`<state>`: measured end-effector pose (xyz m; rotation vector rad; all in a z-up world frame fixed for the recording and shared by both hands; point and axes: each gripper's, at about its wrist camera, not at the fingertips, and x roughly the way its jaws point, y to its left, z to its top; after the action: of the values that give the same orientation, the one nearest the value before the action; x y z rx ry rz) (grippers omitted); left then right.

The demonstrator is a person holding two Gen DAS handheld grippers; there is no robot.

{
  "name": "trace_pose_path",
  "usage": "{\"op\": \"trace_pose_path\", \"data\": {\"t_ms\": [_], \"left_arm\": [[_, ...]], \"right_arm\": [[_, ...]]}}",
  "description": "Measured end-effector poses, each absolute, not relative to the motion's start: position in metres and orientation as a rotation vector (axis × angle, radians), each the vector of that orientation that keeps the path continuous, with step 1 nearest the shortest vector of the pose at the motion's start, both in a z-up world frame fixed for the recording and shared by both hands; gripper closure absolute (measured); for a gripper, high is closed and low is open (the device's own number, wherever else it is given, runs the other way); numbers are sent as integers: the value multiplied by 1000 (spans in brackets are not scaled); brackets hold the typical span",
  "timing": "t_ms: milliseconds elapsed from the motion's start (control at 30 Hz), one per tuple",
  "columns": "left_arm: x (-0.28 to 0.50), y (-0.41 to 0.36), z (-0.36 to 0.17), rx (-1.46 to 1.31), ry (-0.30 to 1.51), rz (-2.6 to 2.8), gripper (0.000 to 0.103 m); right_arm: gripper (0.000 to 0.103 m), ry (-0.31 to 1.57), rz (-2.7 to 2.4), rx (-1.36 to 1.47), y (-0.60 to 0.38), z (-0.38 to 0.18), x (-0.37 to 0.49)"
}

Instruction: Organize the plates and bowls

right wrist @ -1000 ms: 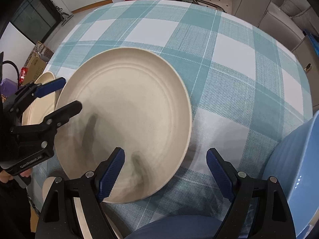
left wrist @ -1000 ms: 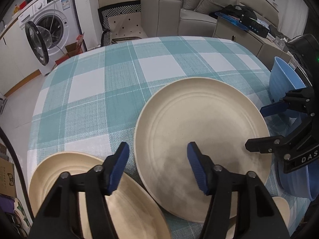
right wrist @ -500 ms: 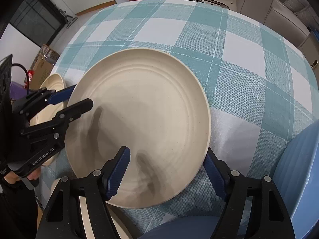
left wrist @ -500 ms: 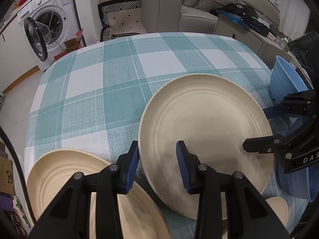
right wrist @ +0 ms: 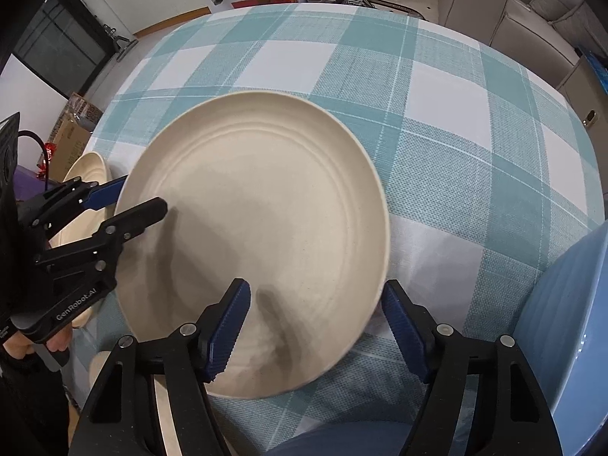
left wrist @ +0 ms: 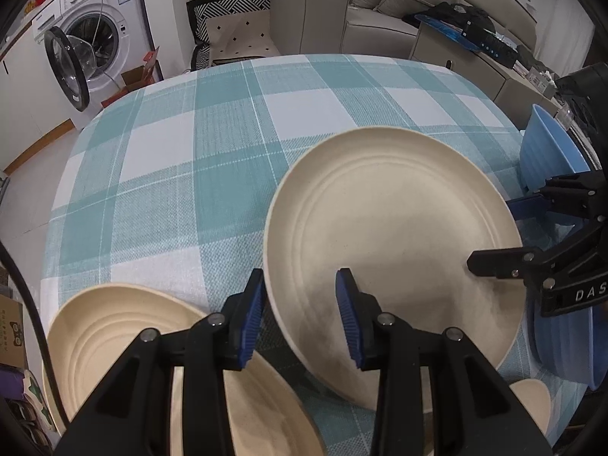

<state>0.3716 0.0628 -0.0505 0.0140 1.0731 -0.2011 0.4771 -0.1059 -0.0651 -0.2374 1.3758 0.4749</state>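
A large cream plate (left wrist: 395, 235) lies on the teal checked tablecloth; it also shows in the right wrist view (right wrist: 258, 235). My left gripper (left wrist: 300, 319) straddles its near left rim, jaws partly closed with a gap left. My right gripper (right wrist: 315, 326) is open, its fingers astride the plate's near right edge. A second cream plate (left wrist: 125, 342) lies at the table's near left corner, under my left gripper. Blue bowls (left wrist: 547, 155) stand beside my right gripper; one (right wrist: 566, 326) fills the right of its view.
The tablecloth (left wrist: 197, 159) covers a rounded table. A small cream dish (left wrist: 532, 399) sits at the near edge. A washing machine (left wrist: 87, 34) with its door open, a sofa (left wrist: 364, 11) and a chair stand beyond the table.
My left gripper's jaws have narrowed from wide open around the large plate's rim. My right gripper has moved in over the plate's edge, and the plate has shifted slightly.
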Motion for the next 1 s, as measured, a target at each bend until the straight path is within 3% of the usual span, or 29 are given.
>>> {"op": "trace_pose_path", "data": {"t_ms": [567, 1000], "left_arm": [[366, 60, -44, 13, 1078, -181, 68], [360, 61, -26, 11, 1049, -172, 68]], "right_arm": [[74, 1351, 443, -196, -121, -58, 479], [76, 1328, 440, -181, -127, -41, 476]]}}
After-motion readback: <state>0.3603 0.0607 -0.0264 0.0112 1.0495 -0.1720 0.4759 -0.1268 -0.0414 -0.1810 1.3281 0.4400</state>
